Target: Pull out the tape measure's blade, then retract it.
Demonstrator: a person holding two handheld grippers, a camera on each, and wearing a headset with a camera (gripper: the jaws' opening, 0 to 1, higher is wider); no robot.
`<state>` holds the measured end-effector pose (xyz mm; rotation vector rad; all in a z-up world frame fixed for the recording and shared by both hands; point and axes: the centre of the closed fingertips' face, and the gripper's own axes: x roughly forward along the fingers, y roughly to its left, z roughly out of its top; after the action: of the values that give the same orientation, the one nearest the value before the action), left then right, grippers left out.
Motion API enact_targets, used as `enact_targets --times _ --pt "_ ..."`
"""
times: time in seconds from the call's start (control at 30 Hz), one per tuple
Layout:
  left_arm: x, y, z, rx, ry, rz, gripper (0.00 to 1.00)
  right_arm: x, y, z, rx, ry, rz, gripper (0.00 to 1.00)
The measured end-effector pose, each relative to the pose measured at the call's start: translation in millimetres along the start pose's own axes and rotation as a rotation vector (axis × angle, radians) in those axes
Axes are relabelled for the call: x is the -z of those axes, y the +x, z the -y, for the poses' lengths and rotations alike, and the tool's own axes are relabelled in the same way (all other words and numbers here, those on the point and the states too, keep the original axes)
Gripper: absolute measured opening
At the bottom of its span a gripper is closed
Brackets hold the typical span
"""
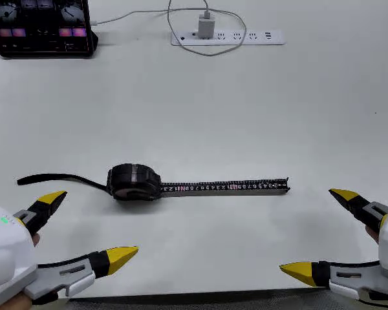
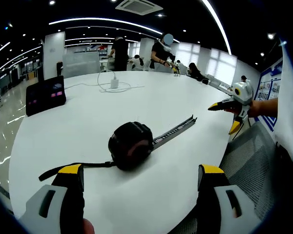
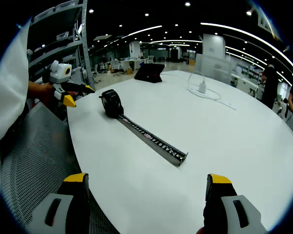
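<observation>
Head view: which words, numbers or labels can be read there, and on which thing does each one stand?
Blade: a row of printed scale numerals, too small to quote.
Tape measure case: no readable label.
Tablet screen: dials and pink tiles, any text too blurred to read.
Power strip: no readable marking.
So no text can be quoted with certainty.

One white table carries one black tape measure with one blade and one wrist strap, plus one tablet, one power strip and one charger. Two grippers: one left gripper and one right gripper, each with two yellow-tipped jaws, four in all. Background people in the left gripper view are too small to count exactly.
</observation>
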<state>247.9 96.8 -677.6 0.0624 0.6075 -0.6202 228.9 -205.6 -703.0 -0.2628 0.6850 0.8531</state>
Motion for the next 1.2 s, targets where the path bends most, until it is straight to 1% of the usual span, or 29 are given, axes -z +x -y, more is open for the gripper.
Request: enact_targets --times 0.13,0.37,0.53,0.63,0.7,0.77,0.83,0.97,1.2 --pt "-2.1 7.5 2.1 0.006 -0.014 0.001 0.95 -0.2 -0.9 1.6 0.002 0.007 0.005 0.99" --pt "-2.0 21.0 6.2 0.014 -0.028 -0.015 0.95 1.3 -2.6 4.4 0.008 0.011 0.006 0.99" --pt "-3.7 30.9 7.7 0.006 -0.046 -0.020 0.95 1.0 -3.1 4.9 0.009 0.012 0.007 0.99" --pt "-5.0 36.0 9.2 0.011 -0.066 -0.017 0.95 1.0 -3.2 4.9 0.009 0.012 0.007 0.99" --pt "-4.9 39.4 9.0 0.005 -0.068 -0.021 0.94 1.2 -3.2 5.5 0.010 0.012 0.006 0.99" --pt "-4.8 42.2 6.6 -0.007 -0.082 -0.023 0.94 1.4 -3.1 6.4 0.010 0.012 0.007 0.99" --pt "-5.5 44.6 5.7 -0.009 -0.110 -0.019 0.93 1.5 -3.1 7.5 0.011 0.013 0.009 0.99" --pt "-7.4 48.3 4.1 -0.024 -0.133 -0.010 0.93 0.6 -3.3 8.1 0.012 0.013 0.009 0.99" --pt "-9.0 57.7 7.0 -0.029 -0.170 -0.001 0.94 0.3 -3.5 8.8 0.014 0.013 0.010 0.99"
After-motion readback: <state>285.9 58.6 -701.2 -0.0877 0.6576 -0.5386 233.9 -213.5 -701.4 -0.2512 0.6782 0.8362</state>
